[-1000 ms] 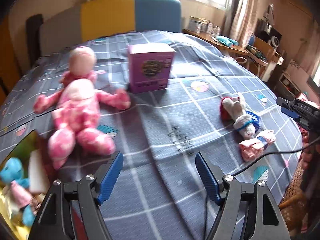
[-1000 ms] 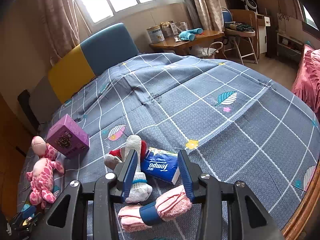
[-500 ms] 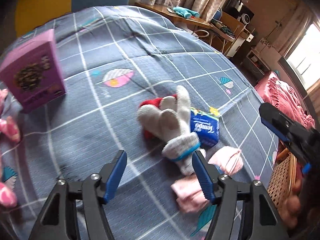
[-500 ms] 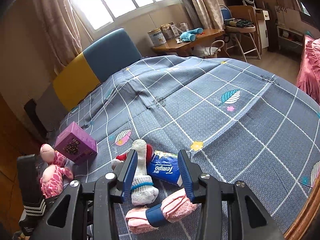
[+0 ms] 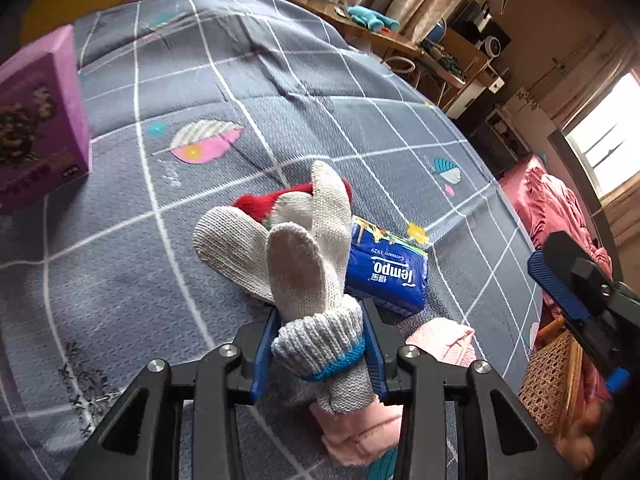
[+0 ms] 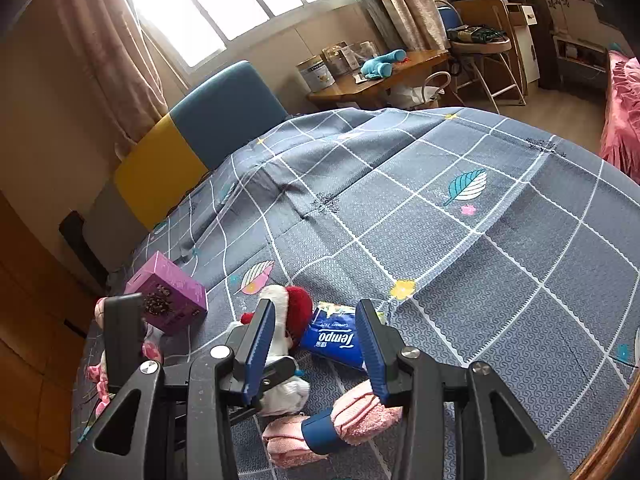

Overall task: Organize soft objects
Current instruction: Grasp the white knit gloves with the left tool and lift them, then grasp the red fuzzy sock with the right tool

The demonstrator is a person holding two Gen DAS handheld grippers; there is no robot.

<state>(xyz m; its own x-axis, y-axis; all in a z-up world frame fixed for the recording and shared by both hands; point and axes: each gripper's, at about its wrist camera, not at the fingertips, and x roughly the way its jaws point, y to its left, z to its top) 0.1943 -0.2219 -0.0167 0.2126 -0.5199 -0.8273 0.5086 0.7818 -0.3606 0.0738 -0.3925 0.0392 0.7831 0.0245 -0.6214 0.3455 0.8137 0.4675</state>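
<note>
purple box (image 5: 38, 120) stands at the left of the bed (image 5: 280, 80), on the grey checked cover, toward the headboard side. in the right wrist view a pink plush toy (image 6: 100, 368) lies beyond the box near the bed's left edge, mostly hidden behind the left tool's body.

middle, near the bed's front edge: a bundle of knitted grey-white gloves (image 5: 288, 248) with a blue band at the cuff, a red knit piece (image 5: 256, 204) tucked under its far side. left tongs (image 5: 318, 344) are closing; both blue pads press the ribbed cuff of the gloves, clenched on it. glove fingers stick up and away from the tongs.

just right of the gloves, touching them: a blue tempo tissue pack (image 5: 388, 276), lying flat. in front of it, nearer the front edge, rolled pink socks (image 6: 352, 412) with a dark blue band, partly under the glove cuff in the left wrist view.

right tongs (image 6: 316, 344) hang above this cluster, pads apart with nothing between them, released; the tissue pack and socks show through the gap. seen from the left wrist view the right tool enters at the right edge of the frame.

a woven basket rim (image 5: 548, 384) shows beside the bed's front right corner.
</note>
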